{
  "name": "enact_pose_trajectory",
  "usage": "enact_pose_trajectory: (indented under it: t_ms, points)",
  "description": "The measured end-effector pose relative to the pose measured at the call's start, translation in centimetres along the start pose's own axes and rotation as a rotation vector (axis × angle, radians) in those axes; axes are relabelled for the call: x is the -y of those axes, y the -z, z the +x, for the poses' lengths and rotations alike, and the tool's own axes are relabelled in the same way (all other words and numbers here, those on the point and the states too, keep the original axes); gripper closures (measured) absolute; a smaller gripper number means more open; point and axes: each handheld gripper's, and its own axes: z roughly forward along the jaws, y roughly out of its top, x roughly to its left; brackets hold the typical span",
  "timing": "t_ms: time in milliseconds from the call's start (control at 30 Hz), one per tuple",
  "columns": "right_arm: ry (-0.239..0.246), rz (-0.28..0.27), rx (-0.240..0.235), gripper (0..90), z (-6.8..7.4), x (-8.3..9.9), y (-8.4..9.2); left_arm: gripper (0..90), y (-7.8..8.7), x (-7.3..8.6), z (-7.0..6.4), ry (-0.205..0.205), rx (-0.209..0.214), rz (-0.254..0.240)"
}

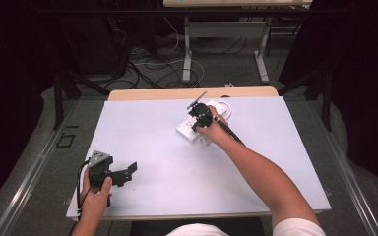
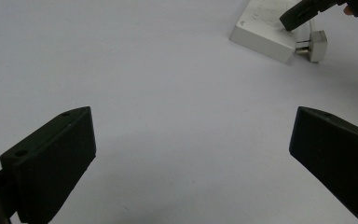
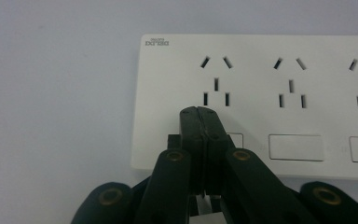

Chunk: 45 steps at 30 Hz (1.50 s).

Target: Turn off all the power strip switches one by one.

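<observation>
A white power strip [image 1: 188,130] lies at the far middle of the white table [image 1: 256,162]. In the right gripper view the strip [image 3: 270,70] shows rows of sockets and a row of rectangular switches [image 3: 296,147]. My right gripper [image 3: 200,114] is shut with nothing between its jaws, and its tips lie over the leftmost switch [image 3: 236,138], mostly hiding it. I cannot tell whether they press on it. The high view has that gripper [image 1: 196,123] pointing down at the strip. My left gripper [image 1: 125,174] rests open near the front left corner, its jaws [image 2: 193,154] wide apart over bare table.
A small grey-white plug [image 2: 317,44] sits at the strip's end [image 2: 261,32]. A white coiled cable [image 1: 222,105] lies just behind the strip. Beyond the table's wooden far edge [image 1: 192,92] are cables on the floor and a second table's legs.
</observation>
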Motion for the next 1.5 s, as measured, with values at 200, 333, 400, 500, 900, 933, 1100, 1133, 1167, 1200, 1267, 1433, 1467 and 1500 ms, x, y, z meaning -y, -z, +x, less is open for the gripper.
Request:
enact_pose_trajectory:
  t_ms: [200, 333, 400, 500, 900, 933, 1100, 1133, 1167, 1200, 1267, 1433, 1467, 1500]
  points:
    - [-0.031, -0.027, -0.007, 90.0, -0.4, 0.3, -0.1, 0.3, 0.0, 0.0, 0.0, 0.0, -0.001, 0.002]
    - [-0.028, -0.026, -0.006, 90.0, -0.5, 0.4, -0.1, 0.3, 0.0, 0.0, 0.0, -0.001, -0.001, 0.002]
    - [-0.029, -0.036, -0.008, 90.0, -0.5, 0.4, -0.2, 0.3, 0.0, 0.0, 0.0, -0.001, -0.001, 0.003]
    - [-0.03, -0.04, -0.01, 90.0, -0.5, 0.5, -0.2, 0.3, 0.0, 0.0, 0.0, -0.001, -0.001, 0.003]
    - [-0.025, -0.057, -0.047, 90.0, 0.1, 0.8, -0.4, 0.3, -0.1, 0.0, -0.1, -0.005, -0.002, 0.005]
    - [-0.021, -0.066, -0.042, 90.0, 0.1, 0.8, -0.5, 0.3, -0.1, 0.0, 0.0, -0.006, -0.002, 0.005]
    - [-0.045, -0.054, -0.053, 90.0, 0.2, 1.0, -0.3, 0.2, 0.0, 0.0, 0.0, -0.001, -0.002, 0.003]
    - [-0.026, -0.055, -0.047, 90.0, 0.0, 1.0, -0.3, 0.2, -0.1, 0.0, 0.0, -0.001, -0.003, 0.004]
    - [-0.051, -0.041, -0.048, 90.0, 0.1, 1.1, -0.1, 0.3, -0.1, 0.0, 0.0, -0.001, -0.002, 0.005]
    - [-0.031, -0.052, -0.043, 90.0, -0.1, 1.2, -0.1, 0.3, -0.1, 0.0, 0.1, -0.001, -0.002, 0.005]
    - [-0.057, -0.061, -0.044, 90.0, -0.1, 1.3, 0.3, 0.3, -0.1, 0.0, 0.0, -0.001, -0.001, 0.005]
    - [-0.059, -0.138, -0.049, 84.5, -0.2, 1.8, 1.7, 0.2, -0.1, 0.0, 0.0, -0.002, -0.003, 0.003]
    - [-0.065, -0.138, -0.053, 84.6, -0.3, 2.0, 2.1, 0.3, -0.1, 0.0, 0.0, -0.004, -0.003, 0.004]
    - [-0.061, -0.134, -0.056, 84.6, -0.3, 2.1, 2.5, 0.2, -0.1, 0.0, 0.0, -0.004, -0.001, 0.005]
